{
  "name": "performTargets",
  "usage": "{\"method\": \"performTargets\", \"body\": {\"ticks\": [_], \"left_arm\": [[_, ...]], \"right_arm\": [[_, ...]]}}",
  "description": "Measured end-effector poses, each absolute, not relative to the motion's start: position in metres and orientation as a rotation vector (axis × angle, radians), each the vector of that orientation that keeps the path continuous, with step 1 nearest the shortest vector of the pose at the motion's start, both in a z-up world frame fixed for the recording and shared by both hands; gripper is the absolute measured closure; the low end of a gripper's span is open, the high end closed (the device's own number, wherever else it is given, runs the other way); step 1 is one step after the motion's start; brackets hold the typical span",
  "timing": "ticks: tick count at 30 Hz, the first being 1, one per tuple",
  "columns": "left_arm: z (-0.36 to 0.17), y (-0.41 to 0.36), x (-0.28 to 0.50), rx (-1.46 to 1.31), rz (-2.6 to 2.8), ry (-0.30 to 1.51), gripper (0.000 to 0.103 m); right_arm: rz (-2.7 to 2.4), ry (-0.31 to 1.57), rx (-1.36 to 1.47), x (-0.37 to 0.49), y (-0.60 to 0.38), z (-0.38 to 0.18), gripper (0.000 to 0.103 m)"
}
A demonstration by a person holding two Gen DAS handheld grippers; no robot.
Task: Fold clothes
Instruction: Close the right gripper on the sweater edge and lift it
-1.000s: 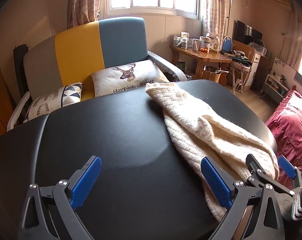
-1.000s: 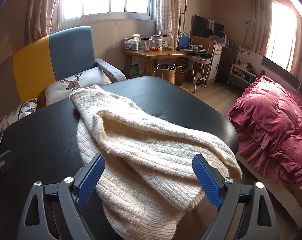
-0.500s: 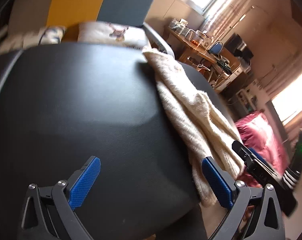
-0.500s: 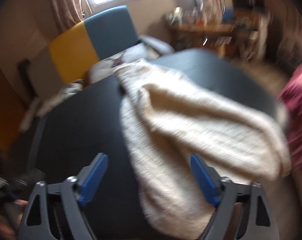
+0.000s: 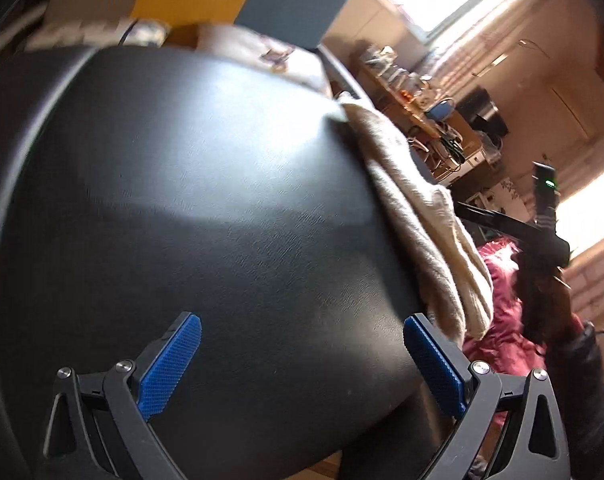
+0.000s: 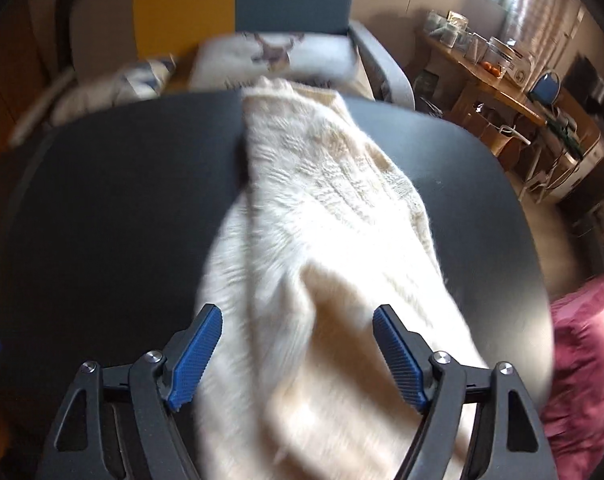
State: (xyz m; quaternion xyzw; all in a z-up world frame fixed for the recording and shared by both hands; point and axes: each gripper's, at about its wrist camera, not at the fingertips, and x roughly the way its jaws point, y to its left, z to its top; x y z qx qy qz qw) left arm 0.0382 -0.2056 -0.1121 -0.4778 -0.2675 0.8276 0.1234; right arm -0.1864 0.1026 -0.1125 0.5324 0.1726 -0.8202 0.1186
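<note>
Where the next grab is decided: cream knit sweater, heaped, lies on black padded table, long axis running from near edge to far edge by the sofa. R gripper directly over near end; jaws wide, closing, knit between pads, not pressed yet. L gripper apart, nothing between, over bare tabletop; sweater off to its right side. R hand nearer, judged first to grip.

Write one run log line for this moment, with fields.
stage: reaching | right claw: closing over cream sweater, no grip | left claw: open above black table
</note>
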Motion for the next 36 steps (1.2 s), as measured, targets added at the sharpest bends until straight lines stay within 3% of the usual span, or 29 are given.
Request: {"method": "performTargets", "body": {"ticks": [1, 2, 3, 6, 8, 14, 18, 21, 24, 25, 32, 36], "left_arm": [[-0.115, -0.207, 0.037, -1.409, 2.414, -0.787, 0.001], [-0.117, -0.207, 0.036, -1.419, 2.424, -0.777, 0.001], [-0.119, -0.207, 0.036, -1.428, 2.434, -0.768, 0.001], [-0.122, -0.208, 0.033, -1.443, 2.431, -0.766, 0.001], [-0.124, -0.207, 0.030, -1.451, 2.424, -0.775, 0.001], [-0.124, -0.191, 0.023, -1.462, 2.406, -0.725, 0.001], [-0.118, -0.175, 0.020, -1.448, 2.409, -0.662, 0.001], [-0.114, -0.163, 0.015, -1.456, 2.396, -0.640, 0.001], [-0.111, -0.150, 0.008, -1.474, 2.348, -0.646, 0.001], [-0.111, -0.147, 0.002, -1.487, 2.318, -0.661, 0.001], [-0.121, -0.125, -0.030, -1.520, 2.187, -0.758, 0.001], [-0.112, -0.108, -0.024, -1.510, 2.247, -0.656, 0.001]], "right_arm": [[-2.397, 0.574, 1.582, -0.193, 0.099, -0.121, 0.038], [-2.395, 0.643, 1.597, -0.197, 0.097, -0.127, 0.063], [-2.411, 0.671, 1.614, -0.199, 0.100, -0.131, 0.074], [-2.453, 0.556, 1.593, -0.203, 0.117, -0.124, 0.088], [-2.512, 0.539, 1.538, -0.201, 0.131, -0.107, 0.092], [-2.782, 0.613, 1.365, -0.204, 0.191, -0.043, 0.093], [-2.924, 0.760, 1.513, -0.243, 0.248, -0.052, 0.093], [-2.975, 0.622, 1.739, -0.262, 0.300, -0.077, 0.086], [-2.935, 0.165, 1.824, -0.251, 0.337, -0.085, 0.081], [-2.939, 0.101, 1.796, -0.240, 0.341, -0.083, 0.078], [-2.715, 0.062, 1.474, -0.162, 0.258, -0.060, 0.073], [-2.547, 0.083, 1.474, -0.158, 0.174, -0.075, 0.068]]}}
